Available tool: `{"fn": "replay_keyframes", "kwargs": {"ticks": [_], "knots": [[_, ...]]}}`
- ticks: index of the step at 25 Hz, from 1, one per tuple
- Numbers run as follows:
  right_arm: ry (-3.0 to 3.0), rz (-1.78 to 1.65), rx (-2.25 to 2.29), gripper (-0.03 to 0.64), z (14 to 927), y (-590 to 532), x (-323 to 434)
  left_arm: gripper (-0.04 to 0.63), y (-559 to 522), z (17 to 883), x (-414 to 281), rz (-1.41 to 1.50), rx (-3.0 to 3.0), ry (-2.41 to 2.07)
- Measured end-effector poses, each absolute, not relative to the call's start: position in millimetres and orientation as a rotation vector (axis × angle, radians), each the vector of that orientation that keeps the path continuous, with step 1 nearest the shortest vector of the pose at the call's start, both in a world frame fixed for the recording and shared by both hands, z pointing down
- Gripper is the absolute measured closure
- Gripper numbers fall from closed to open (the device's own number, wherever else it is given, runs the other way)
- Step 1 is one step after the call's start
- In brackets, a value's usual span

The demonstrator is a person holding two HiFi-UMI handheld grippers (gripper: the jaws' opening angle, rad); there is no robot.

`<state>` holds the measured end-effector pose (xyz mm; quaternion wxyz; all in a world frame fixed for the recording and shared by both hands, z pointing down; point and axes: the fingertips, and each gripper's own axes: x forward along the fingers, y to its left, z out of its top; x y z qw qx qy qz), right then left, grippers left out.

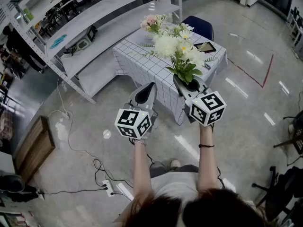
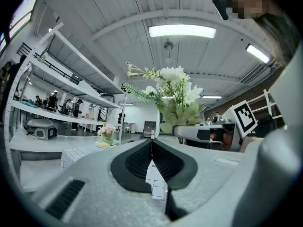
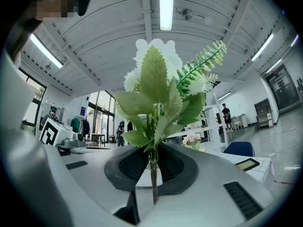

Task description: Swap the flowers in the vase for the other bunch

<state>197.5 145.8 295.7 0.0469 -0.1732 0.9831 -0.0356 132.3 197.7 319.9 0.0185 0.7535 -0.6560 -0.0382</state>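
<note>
My right gripper (image 1: pixel 185 83) is shut on the stems of a white flower bunch (image 1: pixel 179 48) with green leaves, held upright in front of the table. In the right gripper view the white flower bunch (image 3: pixel 161 89) rises from between the jaws, its stem pinched at the pads. My left gripper (image 1: pixel 148 90) is shut with nothing in it, level beside the right one. In the left gripper view the left gripper (image 2: pixel 152 148) shows closed pads and the white flower bunch (image 2: pixel 175 96) off to the right. A vase with pink flowers (image 1: pixel 152 25) stands at the table's far side.
The table with a checked white cloth (image 1: pixel 142 63) stands ahead; a flat dark item (image 1: pixel 205 47) lies on its right side. A blue chair (image 1: pixel 199 26) is behind it. Long grey shelving (image 1: pixel 85 30) runs along the left. Cables (image 1: pixel 90 160) trail across the floor.
</note>
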Motion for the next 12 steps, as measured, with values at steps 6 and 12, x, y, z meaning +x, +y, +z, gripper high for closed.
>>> {"fn": "replay_keyframes", "kwargs": {"ticks": [6,12], "knots": [[2.994,-0.108,-0.533,0.568,297,142,197,0.584,194,322,132,-0.098,2.354,-2.031],[2.981,-0.111,-0.545,0.568,295,134,201,0.583,190,320,130,-0.105,2.347,-2.042]]}}
